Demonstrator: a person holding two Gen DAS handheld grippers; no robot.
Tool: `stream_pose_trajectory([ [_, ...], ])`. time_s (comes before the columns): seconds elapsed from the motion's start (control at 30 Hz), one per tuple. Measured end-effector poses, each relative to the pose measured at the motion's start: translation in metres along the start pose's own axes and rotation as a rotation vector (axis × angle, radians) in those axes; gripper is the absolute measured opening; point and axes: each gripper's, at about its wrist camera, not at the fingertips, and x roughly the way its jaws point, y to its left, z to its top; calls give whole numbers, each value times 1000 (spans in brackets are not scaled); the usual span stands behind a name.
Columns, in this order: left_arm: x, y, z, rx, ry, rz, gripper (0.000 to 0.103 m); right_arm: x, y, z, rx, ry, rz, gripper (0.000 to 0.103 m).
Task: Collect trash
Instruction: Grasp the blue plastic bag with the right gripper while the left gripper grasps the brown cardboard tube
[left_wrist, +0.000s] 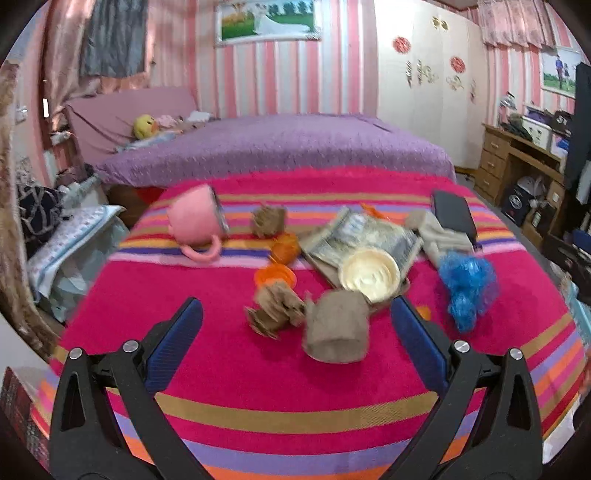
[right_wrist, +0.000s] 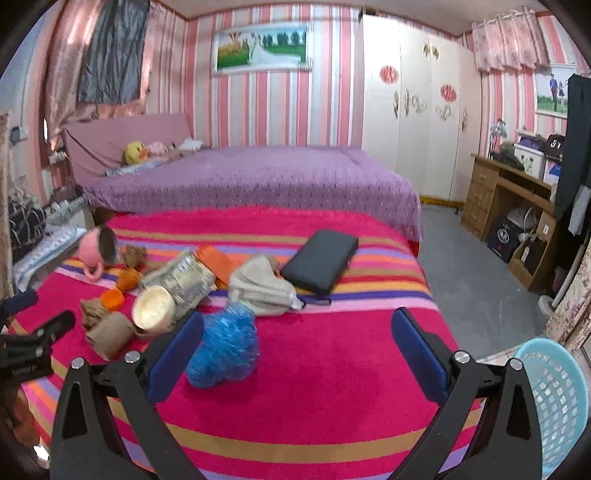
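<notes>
The left gripper (left_wrist: 295, 314), black-armed with blue ribbed pads, hangs over the striped magenta blanket (left_wrist: 258, 373) with its fingers spread wide and nothing between them. Just ahead of its gap lie a brown cardboard tube (left_wrist: 337, 326) on its side and a crumpled piece of torn brown cardboard (left_wrist: 275, 308), neither touched by the pads. Beyond these sit an orange plastic lid (left_wrist: 275, 275), a cream-coloured round paper bowl (left_wrist: 370, 274) resting on a crinkled silvery wrapper (left_wrist: 360, 236), a second orange scrap, another brown cardboard lump, and a tipped pink plastic mug (left_wrist: 195, 221). To the right are a crumpled blue plastic bag (left_wrist: 467, 286), a beige folded cloth (left_wrist: 437, 234) and a flat black pouch (left_wrist: 454, 216).

The right gripper (right_wrist: 297, 332), of the same make, is likewise splayed fully apart and empty above the blanket. Its left pad stands just beside the blue bag, though contact cannot be judged. The litter is clustered left of it; the black pouch and beige cloth lie farther ahead. A light blue perforated plastic basket (right_wrist: 554, 398) stands off the blanket's right edge. A purple bedspread (right_wrist: 258, 177) lies behind.
</notes>
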Motion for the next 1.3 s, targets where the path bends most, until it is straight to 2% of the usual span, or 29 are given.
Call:
stream_pose_trajectory([
  [0.1,13,-10,-9,3,28,-7,98,14,-4,-12,-9,25,-22,99],
  [0.2,31,-9,-14,-44,77,-12,98,22,-13,-20,1,47,-45,99],
  [0.27,37,-8,-14,-70,88,-10,92,25,-21,-20,13,58,-58,99],
  [0.33,39,-11,-14,-69,96,-22,80,27,-25,-21,25,64,-66,99],
  [0.47,39,-30,-12,-5,97,-26,80,31,-26,-23,31,79,-32,99],
  [0.5,41,-36,-12,21,99,-16,76,32,-24,-24,22,82,-27,99],
  [0.53,45,-43,-13,49,111,-15,65,32,-21,-25,12,84,-21,99],
  [0.63,50,-45,-13,53,147,-36,40,32,-15,-25,9,89,8,99],
  [0.73,43,-39,-12,39,138,-64,38,32,-4,-25,-3,88,46,99],
  [1.0,25,-14,-8,2,92,-32,36,58,45,-25,-64,148,100,98],
  [1.07,27,-11,-8,-7,100,-30,36,64,53,-26,-76,169,108,87],
  [1.1,28,-11,-8,-8,104,-32,36,68,56,-27,-80,188,117,76],
  [1.17,28,-10,-9,-9,110,-36,36,74,62,-30,-88,217,138,64],
  [1.23,28,-10,-8,-10,110,-39,36,76,66,-32,-105,226,156,45],
  [1.3,28,-11,-8,-9,104,-35,36,72,68,-31,-111,211,165,38],
])
